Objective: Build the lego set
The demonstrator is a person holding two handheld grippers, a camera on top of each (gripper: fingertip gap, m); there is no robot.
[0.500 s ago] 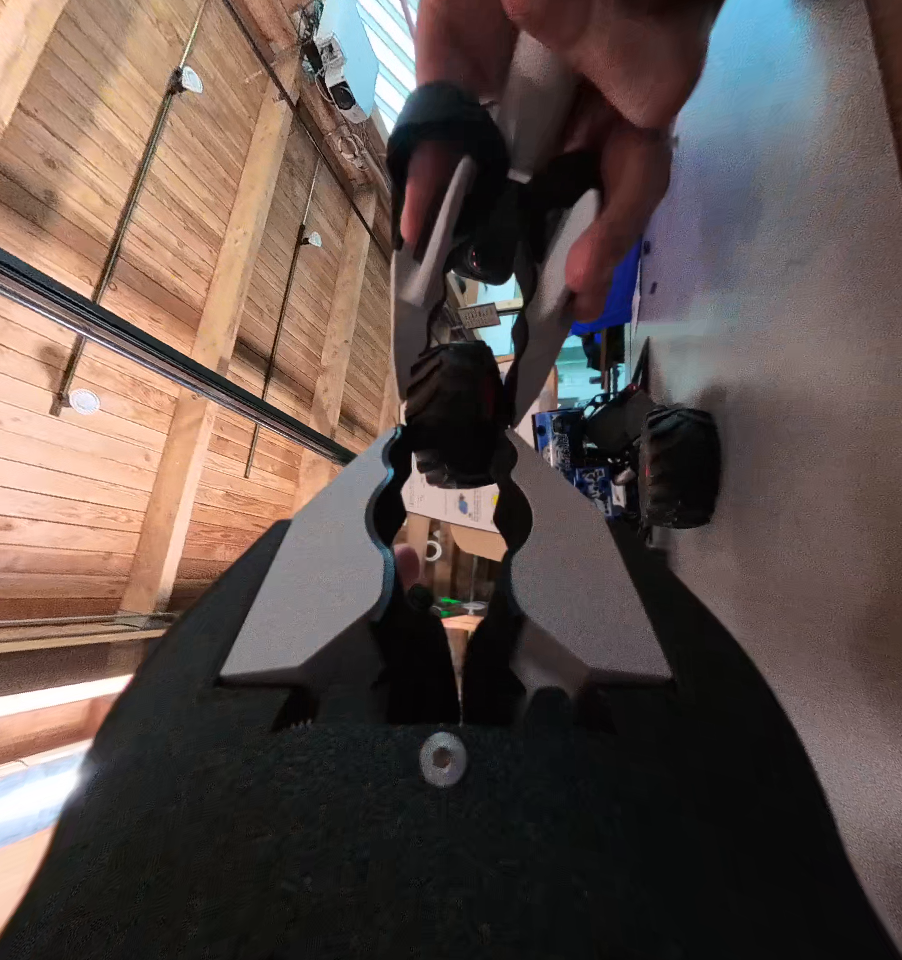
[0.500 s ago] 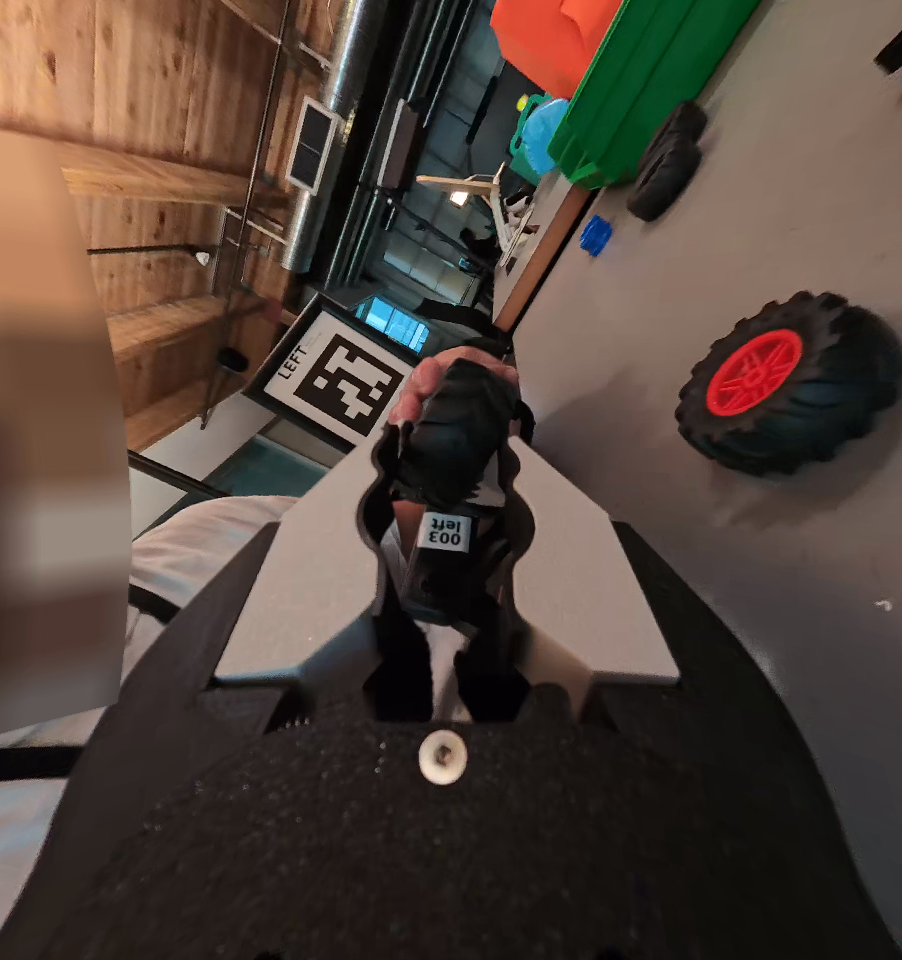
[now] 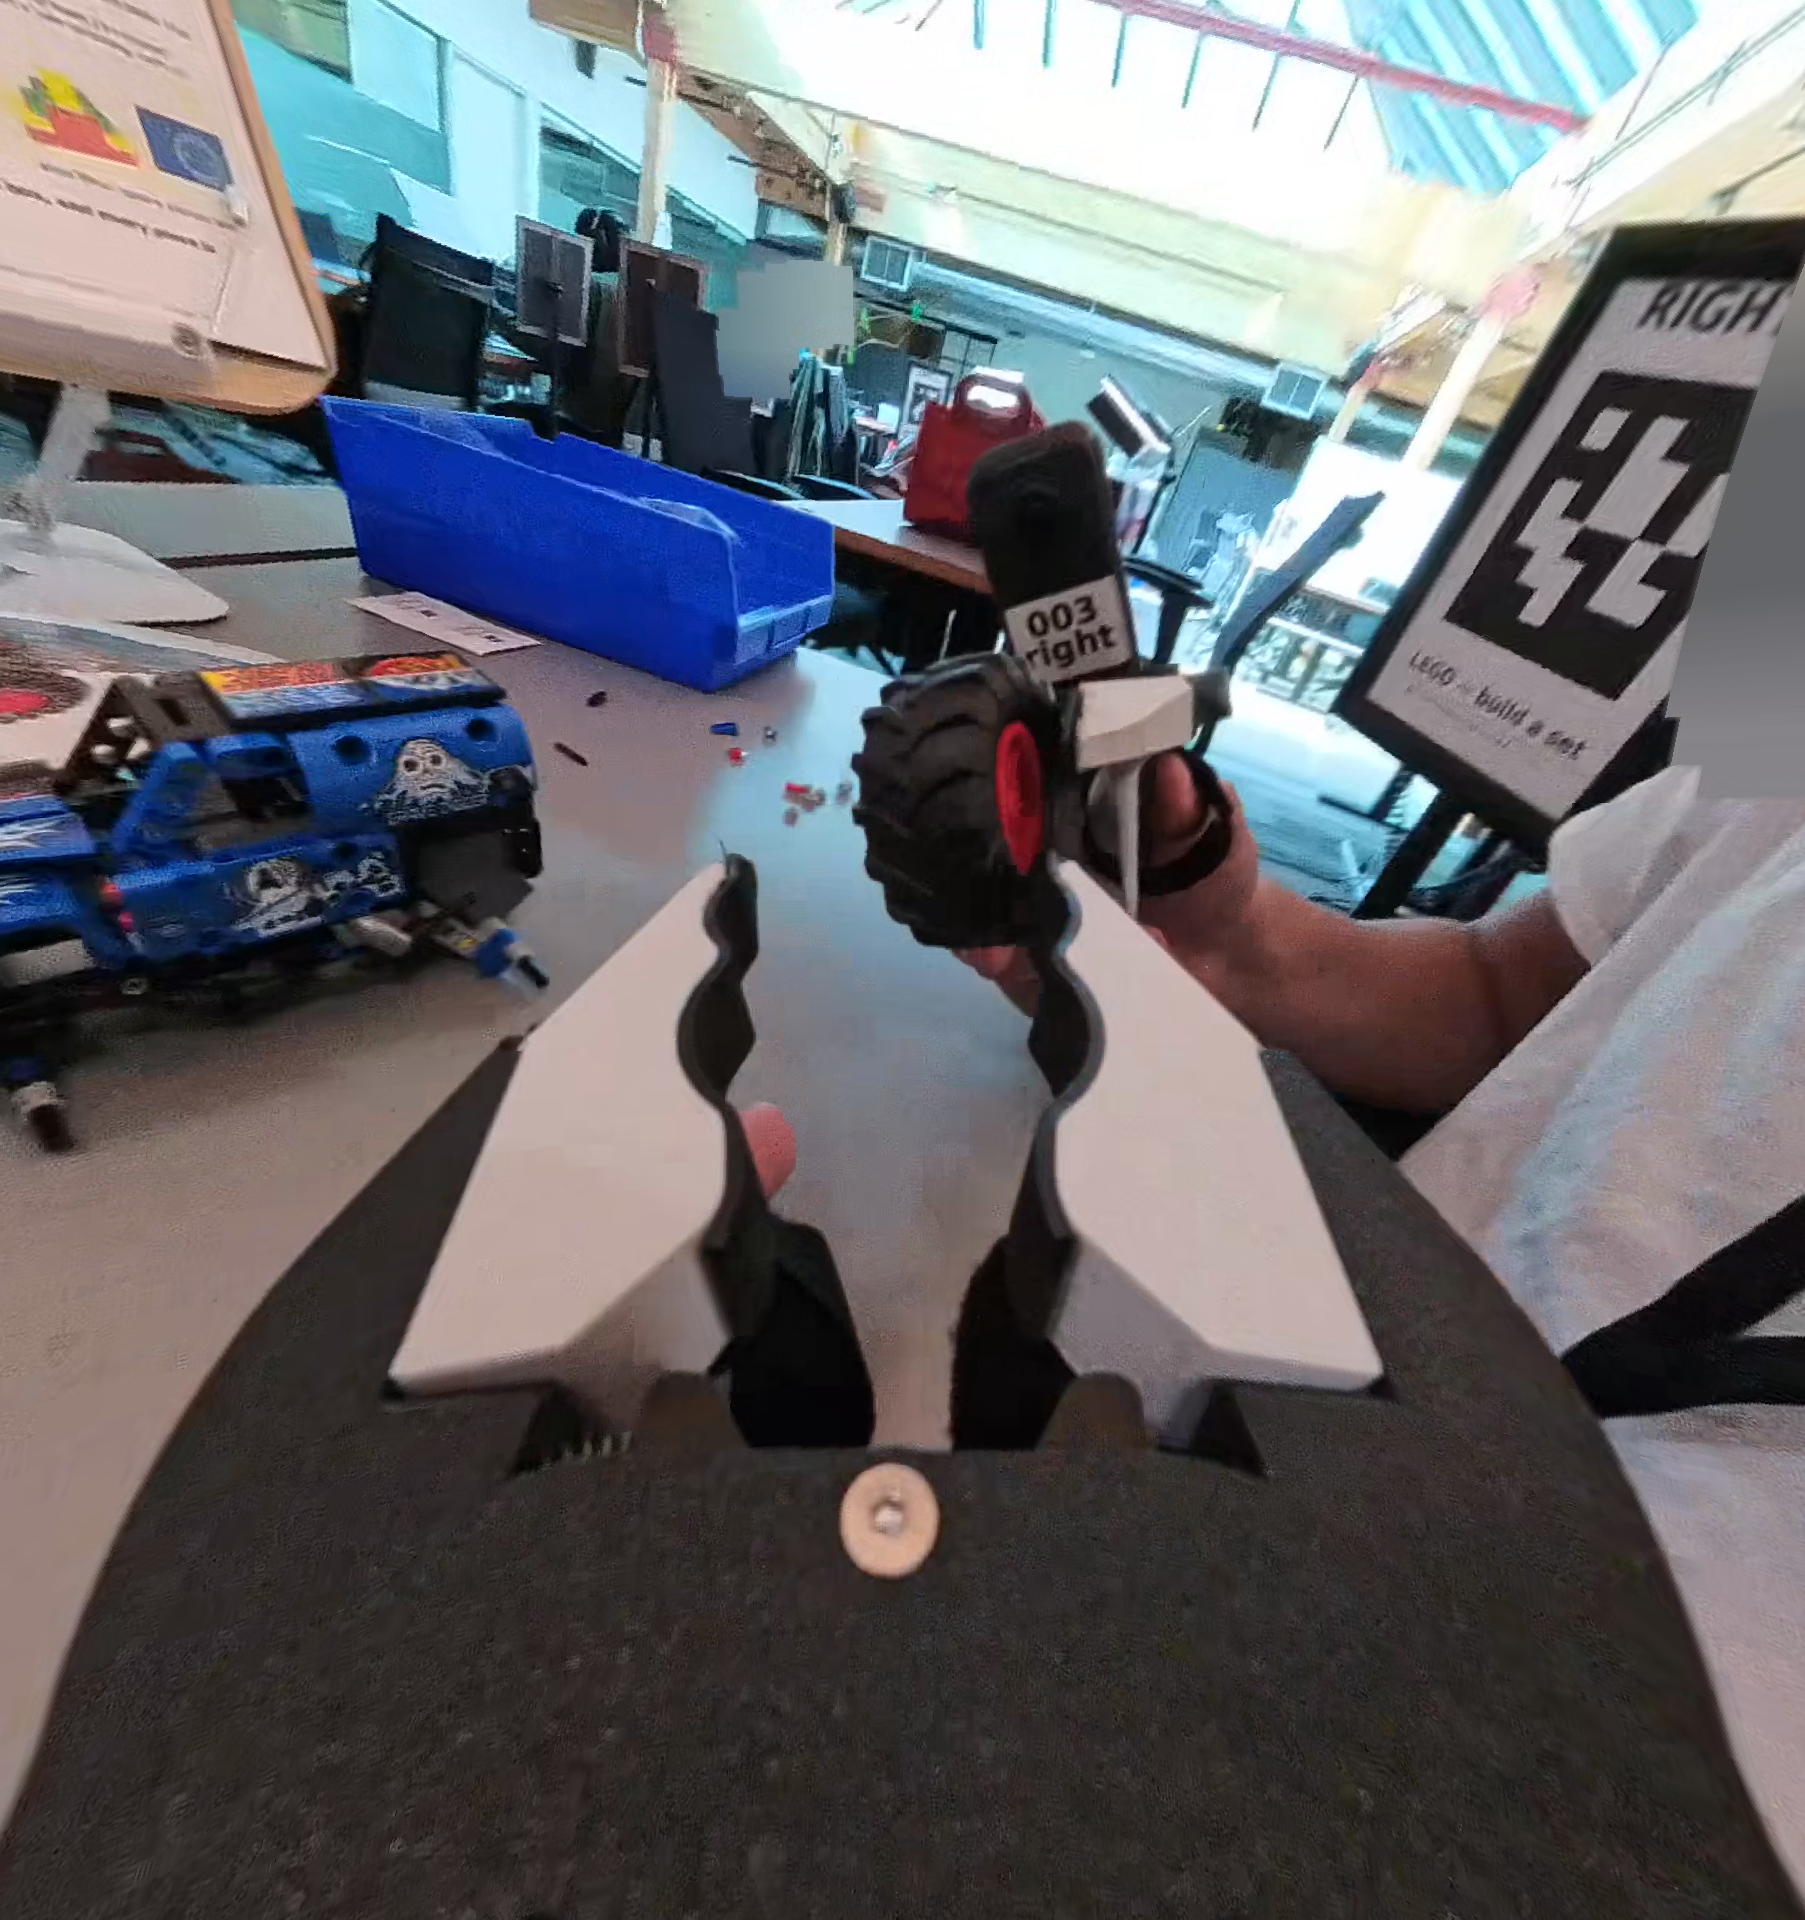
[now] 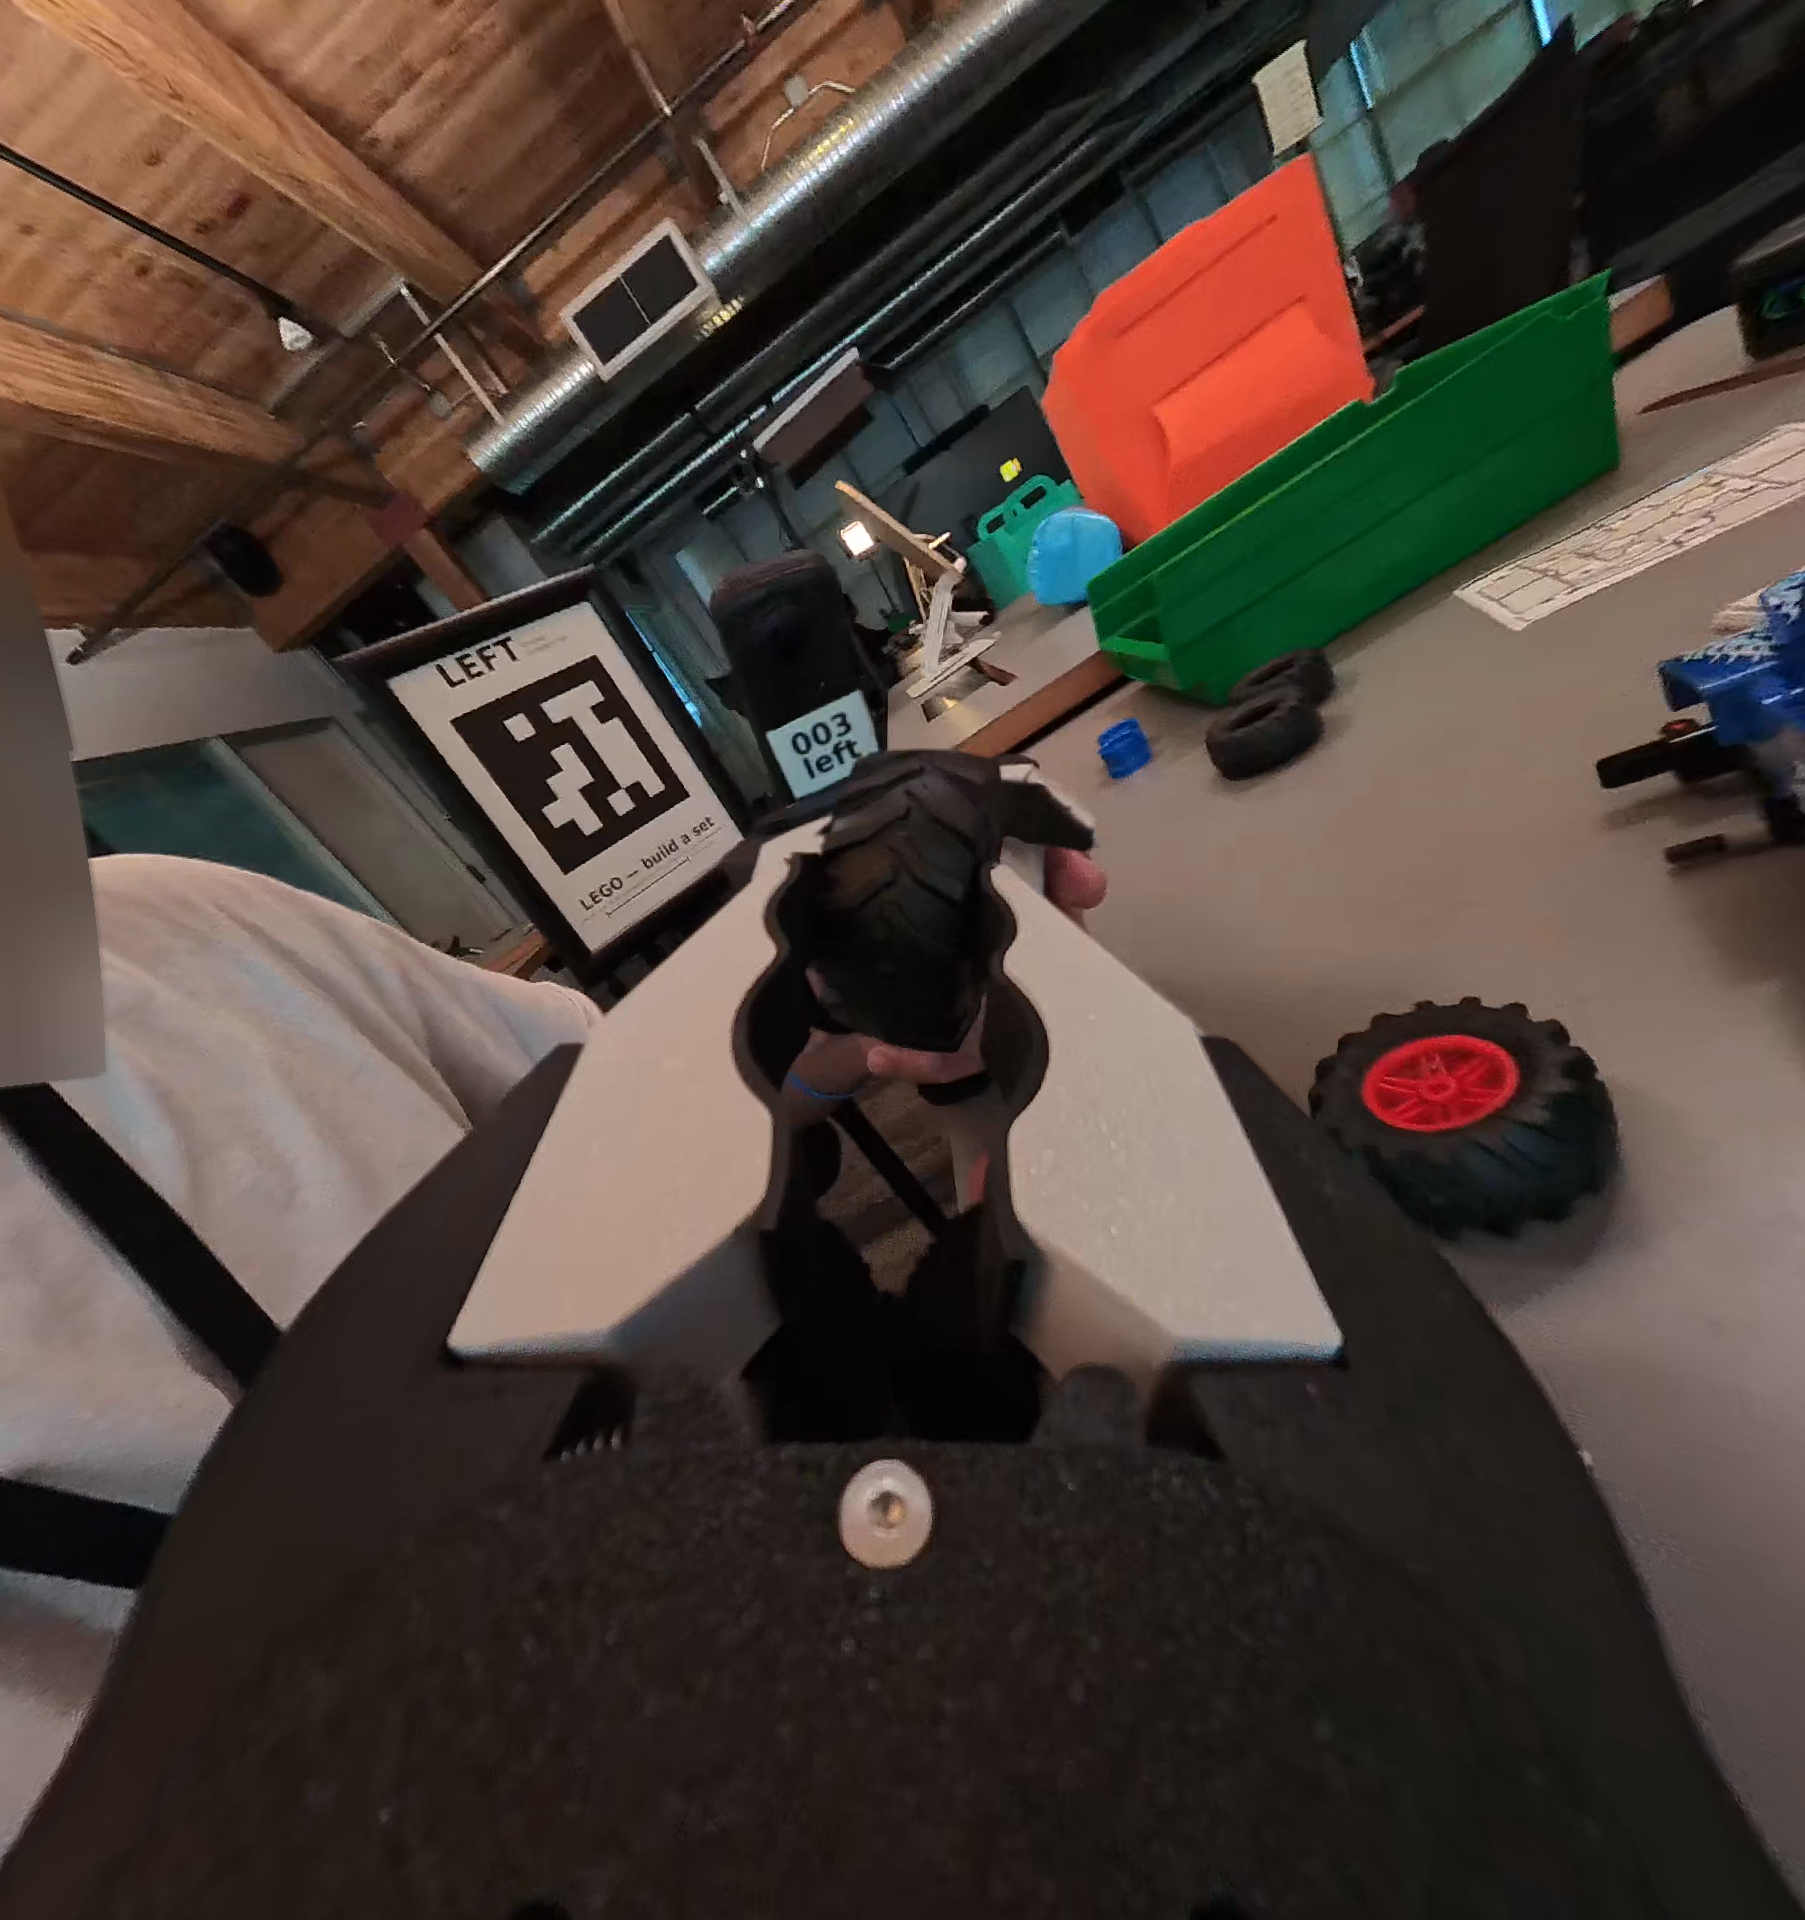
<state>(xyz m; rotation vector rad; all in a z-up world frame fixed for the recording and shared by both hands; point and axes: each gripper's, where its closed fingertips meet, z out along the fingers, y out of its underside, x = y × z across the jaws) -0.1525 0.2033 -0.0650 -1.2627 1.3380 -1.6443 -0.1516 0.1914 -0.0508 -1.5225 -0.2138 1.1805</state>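
My right gripper [image 4: 903, 862] is shut on a black tyre [image 4: 898, 925] and holds it above the grey table [image 4: 1293, 914]. In the left wrist view this wheel [image 3: 939, 800] shows a red hub and sits between the right gripper's white fingers [image 3: 1137, 717]. My left gripper [image 3: 898, 904] is open and empty, its right fingertip just below the wheel. The blue truck model [image 3: 254, 821] lies on the table to the left; it also shows at the right edge of the right wrist view [image 4: 1791, 665].
A second red-hubbed wheel [image 4: 1459, 1112] lies on the table. Two black tyres [image 4: 1267, 717] sit by a green bin [image 4: 1397, 520], an orange bin [image 4: 1210, 353] behind. A blue bin [image 3: 586, 551] and small loose pieces [image 3: 804, 795] lie farther back. A sign stand [image 3: 1604, 540] is on the right.
My left gripper has opened and let go of the tyre, which both grippers held before. Both grippers have swung from a sideways tilt to level. The right gripper keeps the tyre.
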